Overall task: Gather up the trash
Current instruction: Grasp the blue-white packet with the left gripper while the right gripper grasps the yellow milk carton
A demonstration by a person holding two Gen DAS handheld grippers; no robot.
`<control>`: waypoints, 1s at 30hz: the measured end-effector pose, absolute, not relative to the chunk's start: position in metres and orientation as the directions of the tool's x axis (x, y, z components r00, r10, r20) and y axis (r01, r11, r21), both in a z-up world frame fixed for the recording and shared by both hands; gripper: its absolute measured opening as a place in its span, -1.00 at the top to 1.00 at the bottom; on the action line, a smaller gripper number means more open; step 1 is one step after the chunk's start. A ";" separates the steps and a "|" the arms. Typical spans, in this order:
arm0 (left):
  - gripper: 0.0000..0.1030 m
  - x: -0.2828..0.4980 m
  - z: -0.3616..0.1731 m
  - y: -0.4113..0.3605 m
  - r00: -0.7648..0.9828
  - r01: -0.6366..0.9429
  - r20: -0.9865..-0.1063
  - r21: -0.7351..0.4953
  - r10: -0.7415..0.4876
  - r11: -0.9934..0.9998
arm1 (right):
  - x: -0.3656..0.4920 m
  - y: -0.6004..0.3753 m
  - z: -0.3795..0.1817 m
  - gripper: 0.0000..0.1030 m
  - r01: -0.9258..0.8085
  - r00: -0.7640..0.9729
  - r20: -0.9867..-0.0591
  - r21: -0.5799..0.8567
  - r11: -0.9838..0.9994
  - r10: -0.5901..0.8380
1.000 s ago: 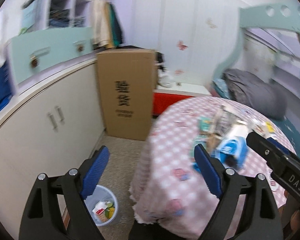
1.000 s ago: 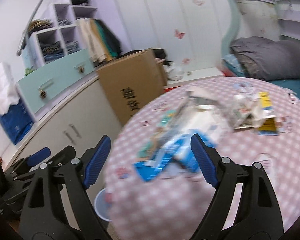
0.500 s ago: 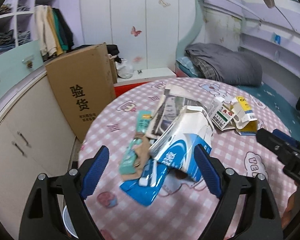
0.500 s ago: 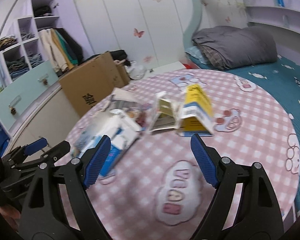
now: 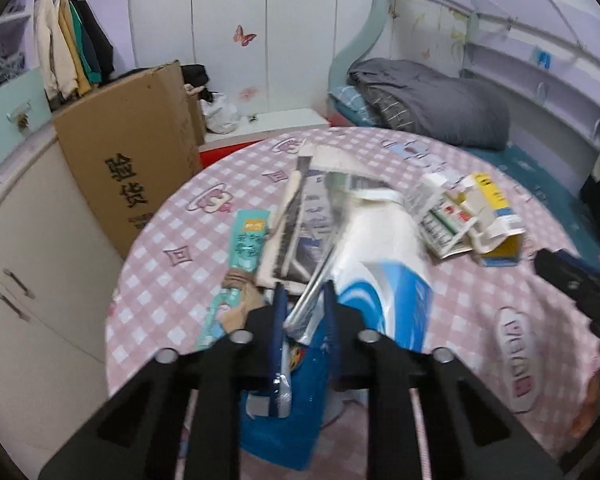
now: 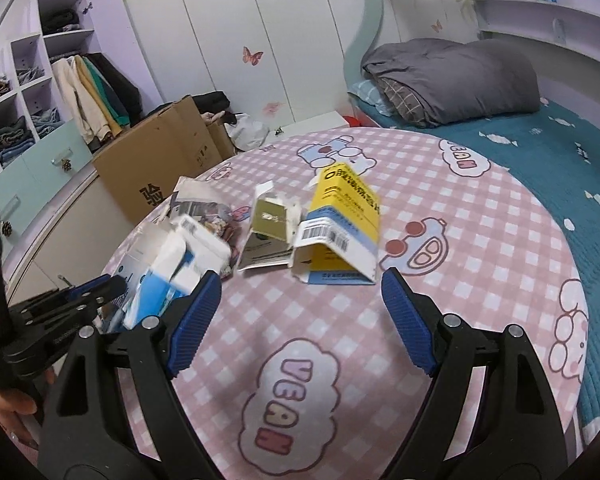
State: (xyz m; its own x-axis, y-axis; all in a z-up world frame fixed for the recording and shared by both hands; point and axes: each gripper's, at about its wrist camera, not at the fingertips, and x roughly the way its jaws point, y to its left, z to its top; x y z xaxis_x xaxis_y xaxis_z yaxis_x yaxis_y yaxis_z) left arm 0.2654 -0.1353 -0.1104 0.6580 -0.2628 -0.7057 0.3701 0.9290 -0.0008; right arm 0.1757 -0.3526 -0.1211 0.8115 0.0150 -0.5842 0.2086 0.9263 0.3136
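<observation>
Trash lies in a heap on the round table with the pink checked cloth [image 6: 480,240]. My left gripper [image 5: 303,308] is shut on the silvery edge of a blue and white bag [image 5: 384,280] at the near end of the heap. Beside the bag lie a green wrapper [image 5: 246,244] and grey printed packets [image 5: 312,220]. A torn yellow carton [image 6: 340,232] and a flattened white and olive box [image 6: 266,236] lie on the table just ahead of my right gripper [image 6: 300,320], which is open and empty above the cloth.
A tall cardboard box [image 5: 136,152] stands on the floor left of the table, against white cabinets [image 5: 24,272]. A bed with a grey duvet [image 6: 452,84] lies behind the table, to the right. My left gripper also shows in the right wrist view [image 6: 88,292].
Both grippers swung from the floor and bin side to the table. My left gripper moved in on the heap and closed on the blue and white bag. My right gripper stayed open.
</observation>
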 end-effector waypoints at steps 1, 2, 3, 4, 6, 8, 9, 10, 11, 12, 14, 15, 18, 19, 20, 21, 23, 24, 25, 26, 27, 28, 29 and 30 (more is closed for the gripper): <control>0.80 0.263 -0.108 -0.134 0.660 0.371 -0.698 -0.018 -0.277 0.928 | 0.178 -0.355 -0.121 -0.59 0.218 0.810 -0.586 0.310 0.926 0.005; 0.83 0.262 -0.106 -0.134 0.666 0.370 -0.690 -0.025 -0.283 0.929 | 0.180 -0.358 -0.122 -0.60 0.225 0.808 -0.589 0.311 0.923 0.001; 0.88 0.259 -0.102 -0.134 0.675 0.373 -0.676 -0.035 -0.297 0.927 | 0.182 -0.360 -0.122 -0.60 0.230 0.807 -0.591 0.314 0.921 0.000; 0.91 0.256 -0.099 -0.135 0.682 0.377 -0.664 -0.042 -0.308 0.925 | 0.187 -0.364 -0.122 -0.60 0.244 0.804 -0.595 0.315 0.917 -0.009; 0.92 0.250 -0.090 -0.137 0.712 0.369 -0.631 -0.035 -0.307 0.929 | 0.195 -0.371 -0.124 -0.60 0.270 0.792 -0.609 0.311 0.911 -0.027; 0.92 0.246 -0.084 -0.138 0.730 0.369 -0.607 -0.037 -0.315 0.929 | 0.204 -0.373 -0.125 -0.60 0.284 0.785 -0.619 0.309 0.907 -0.035; 0.92 0.244 -0.079 -0.139 0.738 0.374 -0.591 -0.045 -0.326 0.926 | 0.209 -0.374 -0.125 -0.60 0.293 0.780 -0.624 0.306 0.906 -0.042; 0.92 0.243 -0.076 -0.140 0.740 0.381 -0.582 -0.054 -0.339 0.923 | 0.213 -0.375 -0.126 -0.60 0.298 0.776 -0.628 0.303 0.905 -0.045; 0.92 0.242 -0.073 -0.141 0.740 0.389 -0.575 -0.059 -0.350 0.919 | 0.219 -0.376 -0.128 -0.60 0.303 0.769 -0.637 0.297 0.906 -0.048; 0.92 0.242 -0.071 -0.143 0.742 0.392 -0.570 -0.059 -0.353 0.918 | 0.225 -0.376 -0.129 -0.60 0.308 0.760 -0.649 0.292 0.905 -0.050; 0.92 0.241 -0.067 -0.146 0.747 0.397 -0.560 -0.059 -0.360 0.916 | 0.232 -0.376 -0.132 -0.59 0.311 0.747 -0.663 0.281 0.908 -0.051; 0.92 0.240 -0.066 -0.147 0.749 0.401 -0.552 -0.064 -0.367 0.914 | 0.237 -0.376 -0.134 -0.59 0.310 0.736 -0.675 0.272 0.911 -0.049; 0.93 0.239 -0.063 -0.147 0.750 0.404 -0.540 -0.083 -0.382 0.911 | 0.246 -0.376 -0.141 -0.16 0.303 0.707 -0.706 0.262 0.916 -0.032; 0.93 0.238 -0.061 -0.146 0.750 0.405 -0.535 -0.094 -0.390 0.909 | 0.247 -0.376 -0.143 -0.01 0.299 0.702 -0.712 0.264 0.917 -0.024; 0.93 0.237 -0.060 -0.146 0.750 0.407 -0.531 -0.100 -0.394 0.908 | 0.247 -0.376 -0.142 0.01 0.295 0.705 -0.708 0.254 0.921 -0.031; 0.93 0.235 -0.059 -0.146 0.752 0.408 -0.524 -0.106 -0.400 0.907 | 0.244 -0.374 -0.140 0.11 0.292 0.710 -0.703 0.245 0.924 -0.038; 0.93 0.231 -0.056 -0.147 0.758 0.411 -0.512 -0.107 -0.405 0.905 | 0.237 -0.372 -0.136 0.23 0.293 0.725 -0.687 0.237 0.926 -0.053; 0.93 0.227 -0.054 -0.147 0.764 0.415 -0.499 -0.106 -0.410 0.903 | 0.233 -0.370 -0.133 0.27 0.293 0.732 -0.678 0.226 0.929 -0.066; 0.93 0.224 -0.052 -0.147 0.768 0.418 -0.490 -0.103 -0.412 0.903 | 0.229 -0.368 -0.131 0.28 0.290 0.738 -0.671 0.219 0.932 -0.072; 0.93 0.221 -0.050 -0.147 0.772 0.420 -0.482 -0.101 -0.413 0.902 | 0.225 -0.367 -0.128 0.30 0.287 0.745 -0.663 0.215 0.934 -0.076; 0.93 0.218 -0.048 -0.147 0.775 0.421 -0.477 -0.099 -0.414 0.902 | 0.218 -0.364 -0.124 0.31 0.287 0.753 -0.652 0.200 0.937 -0.091; 0.93 0.214 -0.046 -0.147 0.778 0.424 -0.471 -0.098 -0.417 0.901 | 0.213 -0.361 -0.120 0.31 0.286 0.762 -0.639 0.187 0.940 -0.105; 0.93 0.211 -0.044 -0.146 0.780 0.426 -0.464 -0.099 -0.420 0.899 | 0.206 -0.357 -0.115 0.31 0.281 0.772 -0.626 0.184 0.942 -0.108; 0.93 0.207 -0.042 -0.145 0.781 0.430 -0.457 -0.100 -0.425 0.897 | 0.201 -0.354 -0.110 0.32 0.275 0.781 -0.615 0.181 0.944 -0.109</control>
